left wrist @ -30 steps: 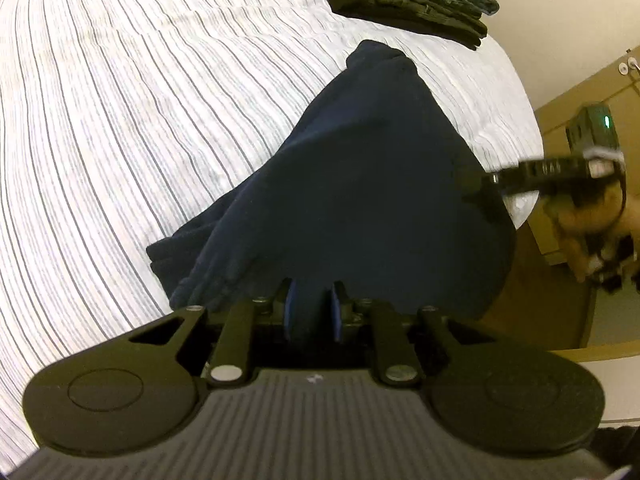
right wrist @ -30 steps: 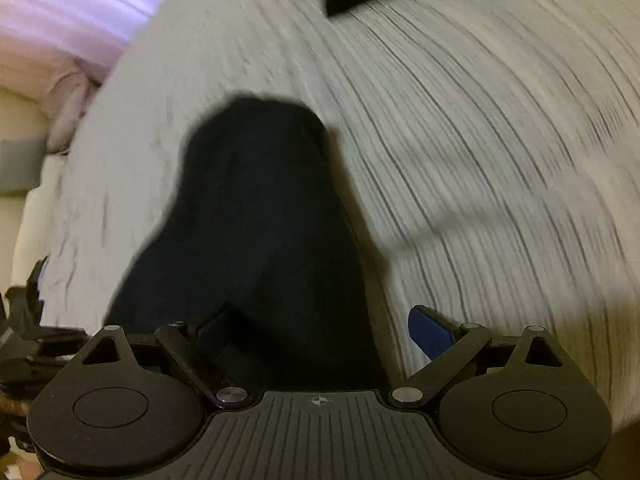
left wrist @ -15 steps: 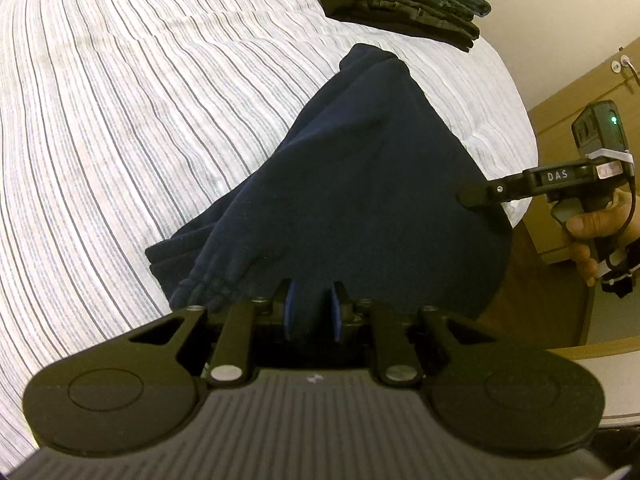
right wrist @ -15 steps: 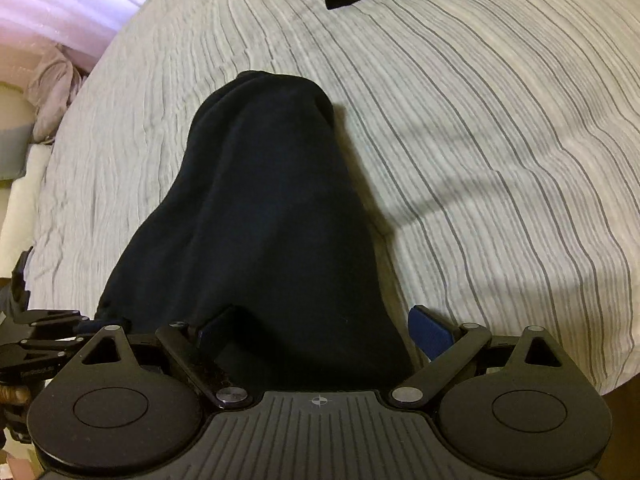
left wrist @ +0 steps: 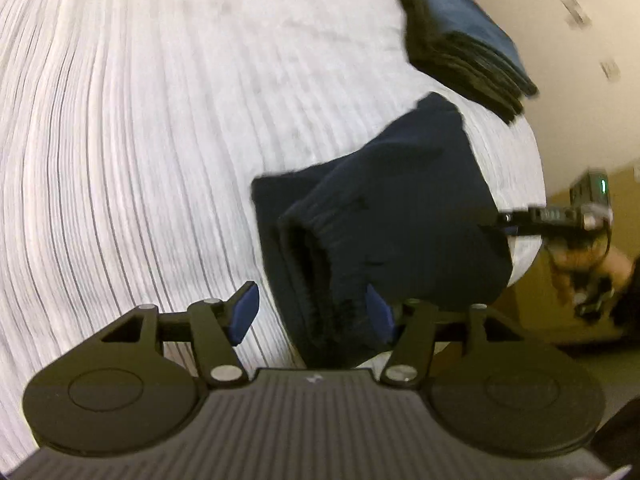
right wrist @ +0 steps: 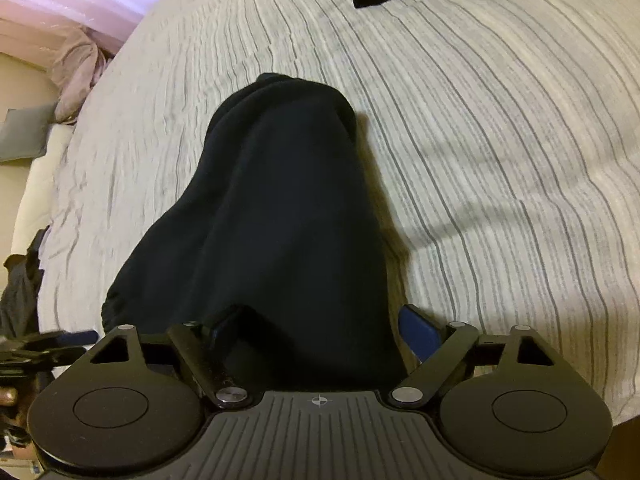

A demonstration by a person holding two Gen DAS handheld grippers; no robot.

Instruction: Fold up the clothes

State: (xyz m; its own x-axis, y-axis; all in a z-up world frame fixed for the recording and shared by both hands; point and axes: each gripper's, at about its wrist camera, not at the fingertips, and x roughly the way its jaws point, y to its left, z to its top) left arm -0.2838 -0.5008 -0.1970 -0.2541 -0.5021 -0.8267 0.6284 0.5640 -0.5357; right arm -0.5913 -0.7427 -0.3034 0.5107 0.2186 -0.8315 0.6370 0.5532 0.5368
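Dark navy garment (left wrist: 400, 220), soft fleecy knit w/ a gathered elastic hem bunched toward the near end, lies folded into a thick wedge on the bed (left wrist: 140, 140), near the bed's edge & tapering to a rounded tip at the far end. Bed cover is pale, finely ribbed fabric w/ thin grey stripes, lightly wrinkled. Left gripper (left wrist: 312, 312): black plastic arms, blue pads, jaws spread wide; garment's hem end sits between them, fabric against the right pad, left pad apart from it, nothing clamped. Right gripper (right wrist: 320, 332): same build, jaws also wide apart, straddling the near end of the garment, which fills most of the gap; left pad overlaps the cloth, right pad just beside its edge, no grip. In left wrist view the right gripper shows at the garment's far side, blurred. Stack of folded clothes (left wrist: 464, 40), dark layers w/ a blue piece on top, sits further up the bed, apart from the garment. Pinkish crumpled fabric (right wrist: 78, 68) lies off the bed's far corner.
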